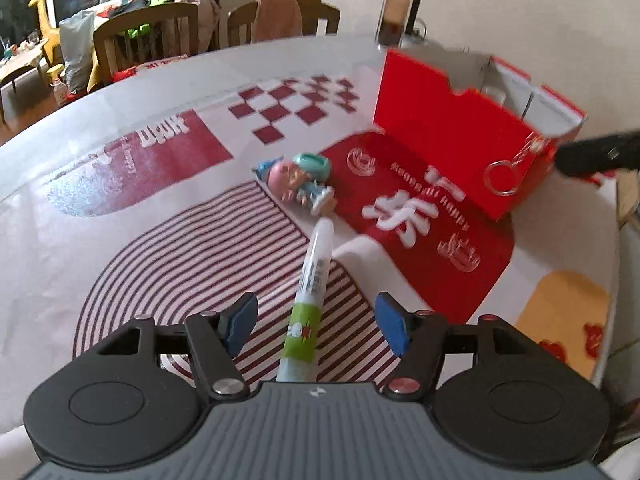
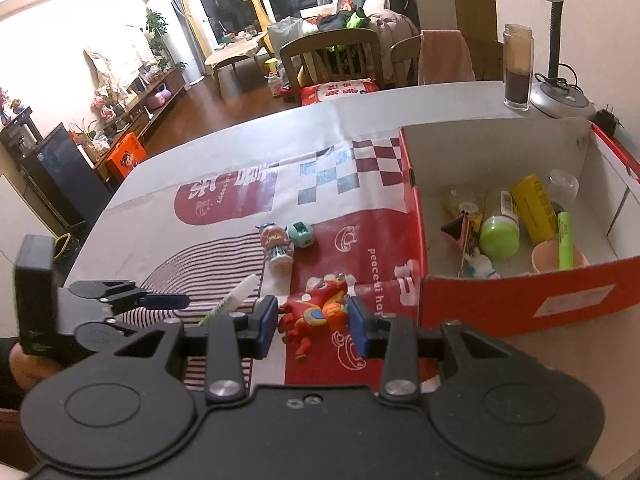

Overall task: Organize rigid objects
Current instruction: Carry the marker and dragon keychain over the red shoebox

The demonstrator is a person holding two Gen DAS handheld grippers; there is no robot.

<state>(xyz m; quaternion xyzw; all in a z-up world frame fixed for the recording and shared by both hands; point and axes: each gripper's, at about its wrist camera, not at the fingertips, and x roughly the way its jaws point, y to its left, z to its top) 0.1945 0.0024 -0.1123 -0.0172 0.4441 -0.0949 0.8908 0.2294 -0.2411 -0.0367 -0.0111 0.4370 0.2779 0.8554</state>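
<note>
My left gripper (image 1: 316, 322) stands open over the striped part of the tablecloth. A white pen with a green label (image 1: 316, 264) lies lengthwise between its blue pads (image 1: 240, 320), touching neither. My right gripper (image 2: 313, 322) is shut on a red dragon toy (image 2: 316, 308), just left of the red cardboard box (image 2: 520, 300). The pen (image 2: 236, 296) and one left-gripper finger (image 2: 168, 301) also show in the right wrist view. A small doll (image 1: 296, 182) (image 2: 276, 246) lies on the cloth next to a teal round piece (image 1: 314, 164) (image 2: 301, 234).
The box (image 1: 448, 136) holds several items, among them a green-lidded bottle (image 2: 500, 236), a yellow pack (image 2: 534, 208) and a pink cup (image 2: 544, 258). Behind it stand a glass jar (image 2: 518, 68) and a lamp base (image 2: 560, 100). Chairs (image 2: 332, 56) line the table's far edge.
</note>
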